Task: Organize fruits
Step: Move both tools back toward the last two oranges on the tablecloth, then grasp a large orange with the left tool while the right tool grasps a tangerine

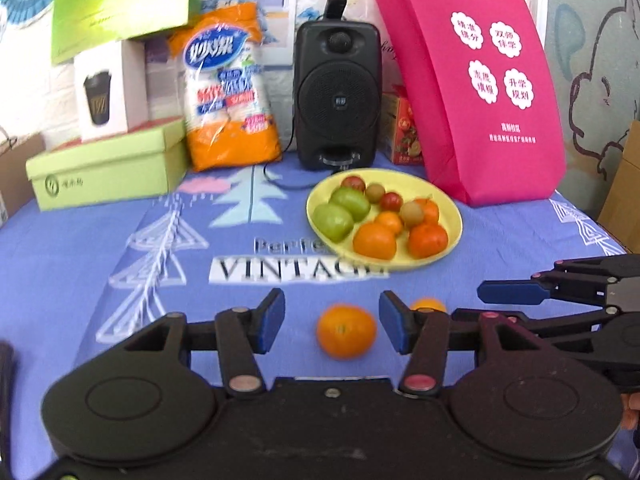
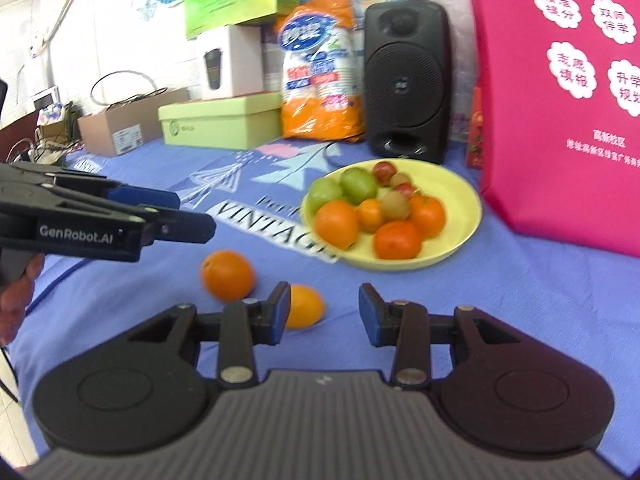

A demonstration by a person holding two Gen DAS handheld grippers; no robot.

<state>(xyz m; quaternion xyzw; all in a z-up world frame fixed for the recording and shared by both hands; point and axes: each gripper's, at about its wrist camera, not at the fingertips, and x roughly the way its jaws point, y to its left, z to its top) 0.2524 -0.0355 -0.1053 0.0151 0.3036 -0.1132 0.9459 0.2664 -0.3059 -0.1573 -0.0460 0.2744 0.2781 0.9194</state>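
Basically both jaws parted and empty: left gripper [image 1: 332,326] frames 1 orange [image 1: 346,331] on the blue tablecloth [image 1: 80,248] with bare cloth to its left, right gripper [image 2: 324,314] half-hides a smaller orange [image 2: 306,305], yellow plate [image 1: 440,200] of fruit behind, pink bag [image 2: 560,120] cut off right, all slightly blurred.

Two oranges [image 2: 227,275] [image 2: 304,306] lie loose on the cloth, near the fruit-filled yellow plate [image 2: 456,216]

Both wrist views look forward and downward, close over the table [image 1: 80,248]; both share the fruit plate [image 2: 460,216].
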